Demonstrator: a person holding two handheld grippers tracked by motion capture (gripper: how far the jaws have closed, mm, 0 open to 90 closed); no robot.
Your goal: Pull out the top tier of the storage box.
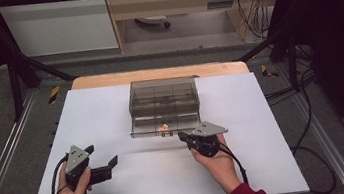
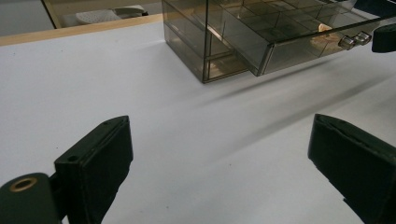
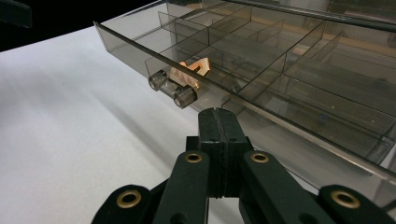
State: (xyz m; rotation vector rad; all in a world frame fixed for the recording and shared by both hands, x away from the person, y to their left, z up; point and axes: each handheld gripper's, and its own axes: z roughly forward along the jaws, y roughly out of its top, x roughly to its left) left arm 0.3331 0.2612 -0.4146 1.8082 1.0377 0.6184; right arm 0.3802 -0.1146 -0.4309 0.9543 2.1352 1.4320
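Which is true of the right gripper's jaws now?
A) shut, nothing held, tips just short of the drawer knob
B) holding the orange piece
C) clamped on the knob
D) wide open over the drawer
A: in the right gripper view the right gripper has its jaws pressed together with nothing between them, just below the knob on the pulled-out drawer; the orange piece lies inside the drawer.

There are no words, numbers or brand names to read in these pictures. The yellow and black striped marks (image 1: 53,94) at the left and right of the high view are warning stripes with no letters on them.
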